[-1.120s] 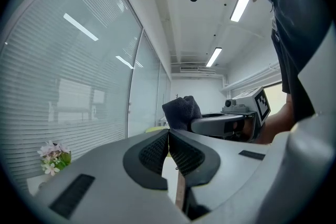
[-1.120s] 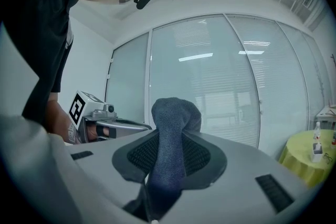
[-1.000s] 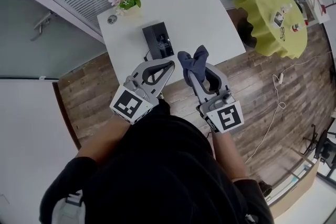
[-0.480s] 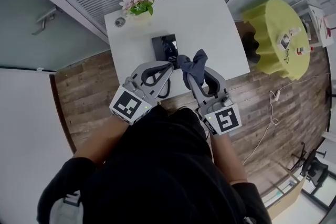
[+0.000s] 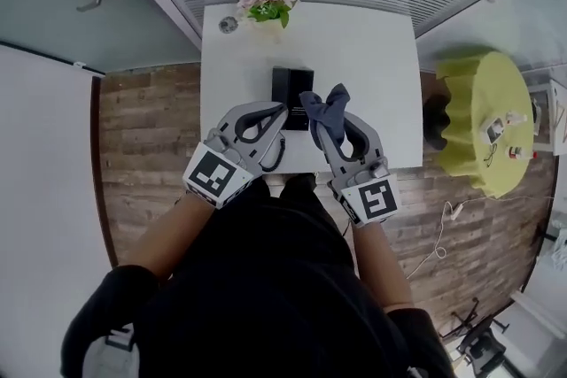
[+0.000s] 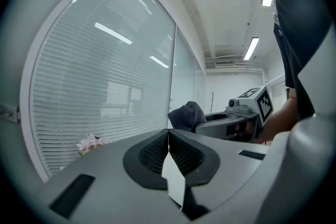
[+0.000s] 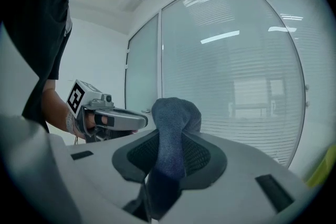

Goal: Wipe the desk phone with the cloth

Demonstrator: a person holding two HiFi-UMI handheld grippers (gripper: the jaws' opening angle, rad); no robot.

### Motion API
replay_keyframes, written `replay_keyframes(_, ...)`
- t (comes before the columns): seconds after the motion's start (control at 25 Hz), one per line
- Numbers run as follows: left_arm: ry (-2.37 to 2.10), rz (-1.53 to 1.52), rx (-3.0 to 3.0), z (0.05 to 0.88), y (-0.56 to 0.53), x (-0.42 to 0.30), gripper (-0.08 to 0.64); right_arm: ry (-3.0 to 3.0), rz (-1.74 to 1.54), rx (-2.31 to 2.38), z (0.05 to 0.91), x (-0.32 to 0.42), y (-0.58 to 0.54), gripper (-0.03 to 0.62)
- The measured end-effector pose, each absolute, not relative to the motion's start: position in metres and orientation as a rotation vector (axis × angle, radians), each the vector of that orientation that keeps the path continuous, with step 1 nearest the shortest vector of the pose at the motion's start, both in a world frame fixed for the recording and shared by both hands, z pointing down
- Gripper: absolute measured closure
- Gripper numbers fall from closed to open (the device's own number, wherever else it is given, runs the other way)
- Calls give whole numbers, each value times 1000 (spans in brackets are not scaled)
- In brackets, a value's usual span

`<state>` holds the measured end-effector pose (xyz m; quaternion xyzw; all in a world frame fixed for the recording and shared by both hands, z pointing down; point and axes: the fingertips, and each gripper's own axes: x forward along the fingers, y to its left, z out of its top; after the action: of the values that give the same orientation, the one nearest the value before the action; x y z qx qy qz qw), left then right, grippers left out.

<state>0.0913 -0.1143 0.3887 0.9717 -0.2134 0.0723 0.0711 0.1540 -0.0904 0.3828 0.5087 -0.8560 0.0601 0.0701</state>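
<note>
Desk phone (image 5: pixel 291 84) near end hidden, prob. behind cloth (image 5: pixel 326 109).

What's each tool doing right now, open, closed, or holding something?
Left tool: closed, nothing between its jaws.
Right tool: closed on the blue-grey cloth.

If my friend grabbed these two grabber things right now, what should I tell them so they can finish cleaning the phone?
Left gripper: shut, nothing in it, held beside the right one.
Right gripper: shut on the blue cloth, which sticks up past its jaws.
Desk phone: black, on the white table, just ahead of both grippers. The cloth looks held in the air, not on the phone.
Done: cloth is picked up.
Left: lower the cloth and wipe the phone.
</note>
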Motion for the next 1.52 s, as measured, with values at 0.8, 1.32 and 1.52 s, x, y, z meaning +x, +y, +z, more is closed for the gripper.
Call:
replay_keyframes(0.8, -1203, 274, 2707, 449, -152, 85, 549, -2470, -26, 974, 490, 145, -159, 480)
replay_keyframes(1.32, -1217, 377, 2628, 529, -188, 63, 549, -2167, -164, 761, 590, 115, -204, 479)
replay_keyframes(1.52, -1175, 403, 2625, 553, -199, 58, 549, -2080, -177, 729, 616, 116, -217, 480)
